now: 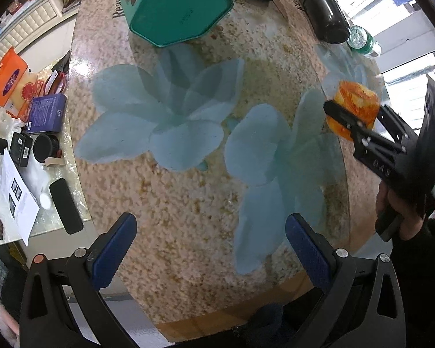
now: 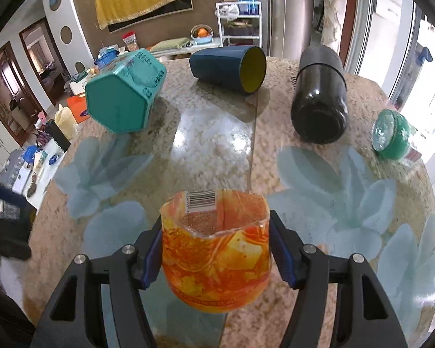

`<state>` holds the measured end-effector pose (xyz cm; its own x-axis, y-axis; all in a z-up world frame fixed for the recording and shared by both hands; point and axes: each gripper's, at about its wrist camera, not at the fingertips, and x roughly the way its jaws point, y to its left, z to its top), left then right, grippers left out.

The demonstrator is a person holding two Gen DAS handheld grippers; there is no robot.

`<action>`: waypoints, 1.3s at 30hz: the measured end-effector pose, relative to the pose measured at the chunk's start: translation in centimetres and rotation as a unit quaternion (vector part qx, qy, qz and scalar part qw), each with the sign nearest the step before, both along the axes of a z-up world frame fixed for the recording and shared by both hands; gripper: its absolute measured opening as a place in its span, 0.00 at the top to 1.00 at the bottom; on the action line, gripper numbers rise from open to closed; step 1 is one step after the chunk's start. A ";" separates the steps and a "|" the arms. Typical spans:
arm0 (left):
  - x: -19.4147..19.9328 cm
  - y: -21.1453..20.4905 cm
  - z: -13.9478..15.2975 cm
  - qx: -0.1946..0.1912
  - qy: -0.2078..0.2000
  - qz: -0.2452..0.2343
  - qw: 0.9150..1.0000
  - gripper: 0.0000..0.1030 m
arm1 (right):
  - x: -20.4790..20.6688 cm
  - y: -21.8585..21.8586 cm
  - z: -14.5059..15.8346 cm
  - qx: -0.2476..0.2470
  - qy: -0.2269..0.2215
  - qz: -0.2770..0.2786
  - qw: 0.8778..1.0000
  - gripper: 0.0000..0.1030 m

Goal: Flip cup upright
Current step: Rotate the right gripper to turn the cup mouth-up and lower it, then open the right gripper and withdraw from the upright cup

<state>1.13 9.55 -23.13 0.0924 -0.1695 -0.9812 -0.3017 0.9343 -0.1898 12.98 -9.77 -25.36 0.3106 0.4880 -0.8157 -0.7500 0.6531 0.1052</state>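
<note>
Glass-topped flowered tabletop [image 2: 214, 150], living room behind: the orange cup [image 2: 216, 256] is clamped in the right gripper [image 2: 216, 256].

That thin printed plastic cup sits between the right gripper's blue pads, mouth tipped up and away, its rim already pinched out of round; it looks lifted or barely resting on the tabletop, I can't tell which. Squeeze harder and I'd expect the soft wall to buckle and slip out; let go while it leans and it may topple again. Beyond the cup lie a teal hexagonal tin [image 2: 124, 92], a dark blue cup [image 2: 226, 68] and a black flask [image 2: 319, 95], all on their sides, with a green-labelled bottle [image 2: 391, 133] beyond and to its right. Left of the cup, the left gripper [image 1: 211, 249] hangs wide apart, holding nothing.
</note>
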 end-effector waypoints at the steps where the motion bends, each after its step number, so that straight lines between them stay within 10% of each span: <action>1: 0.0 -0.1 -0.2 0.001 0.001 0.000 1.000 0.00 | -0.1 -0.4 0.0 0.004 -0.004 0.001 1.000 0.39; 9: 0.0 -0.9 -1.5 -0.007 0.006 0.008 1.000 0.00 | -0.7 -1.1 -2.1 -0.002 -0.010 -0.006 1.000 0.35; 18: -0.2 -1.4 -0.9 -0.022 -0.005 0.010 1.000 0.00 | -0.9 -1.8 -1.1 0.017 -0.001 -0.013 1.000 0.00; 39: 4.8 -3.4 11.7 -0.019 -0.135 -0.008 0.991 0.00 | 0.5 -5.2 15.0 0.020 0.053 -0.041 0.998 0.00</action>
<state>5.96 6.20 -11.45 0.3472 -0.2100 -0.9140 -0.2204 0.9290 -0.2972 13.52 -14.99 -10.38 0.2633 0.4968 -0.8270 -0.6774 0.7056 0.2082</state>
